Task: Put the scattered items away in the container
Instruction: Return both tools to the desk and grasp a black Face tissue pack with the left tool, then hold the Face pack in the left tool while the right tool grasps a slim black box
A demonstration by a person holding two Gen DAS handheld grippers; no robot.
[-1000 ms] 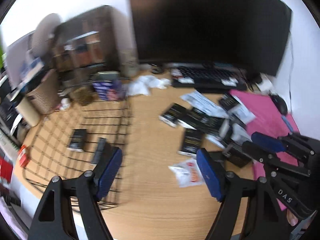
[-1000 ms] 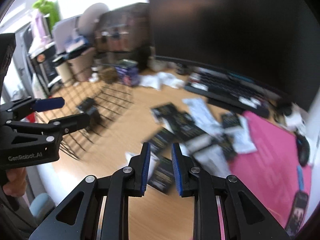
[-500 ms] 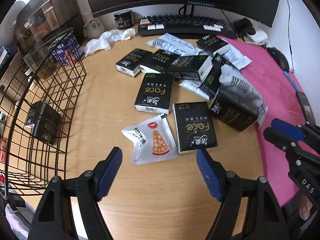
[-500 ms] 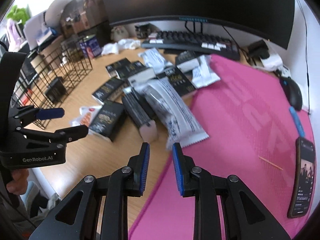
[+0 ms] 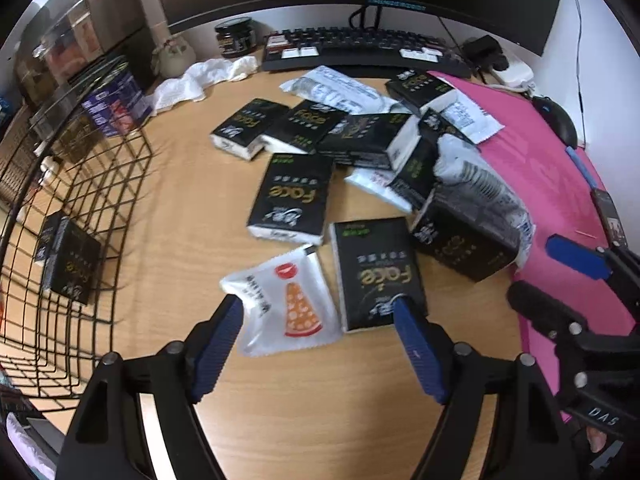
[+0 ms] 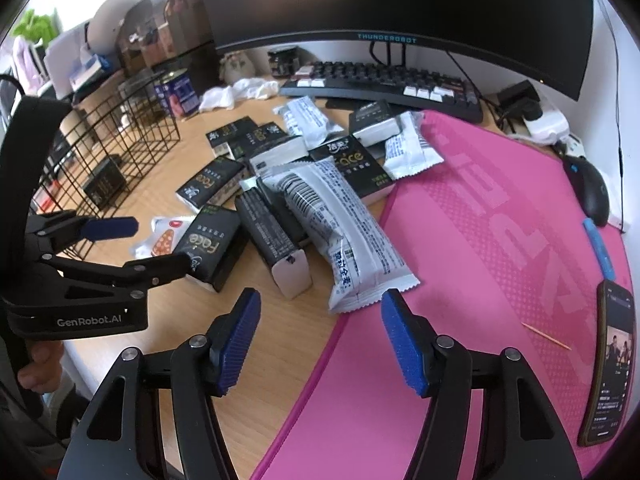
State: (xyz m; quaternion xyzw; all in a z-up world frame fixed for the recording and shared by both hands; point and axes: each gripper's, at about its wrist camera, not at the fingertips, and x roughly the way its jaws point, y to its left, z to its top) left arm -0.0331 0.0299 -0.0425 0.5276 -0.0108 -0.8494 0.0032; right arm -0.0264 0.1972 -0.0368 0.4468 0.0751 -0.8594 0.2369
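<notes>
Several black "Face" tissue packs [image 5: 292,196] and white snack packets lie scattered on the wooden desk [image 5: 180,208]. My left gripper [image 5: 318,328] is open low over a white packet with a pizza picture [image 5: 286,304] and a black pack [image 5: 378,272]; both lie between its fingers, untouched. A black wire basket [image 5: 80,184] at the left holds one black pack [image 5: 70,264]. My right gripper [image 6: 320,328] has its jaws opening, with nothing between them. It hovers just short of the near end of a long white packet [image 6: 340,224] at the pink mat's edge.
A pink desk mat [image 6: 500,240] covers the right side, with a phone [image 6: 610,360], a blue pen [image 6: 598,248] and a mouse [image 6: 592,192] on it. A keyboard [image 6: 384,84] and monitor [image 6: 400,0] stand at the back. Crumpled tissue [image 5: 204,78] and a jar [image 5: 234,38] lie nearby.
Both grippers tipped down toward the desk and dropped lower over the scattered packs. The right gripper went from shut to open. The left stayed open.
</notes>
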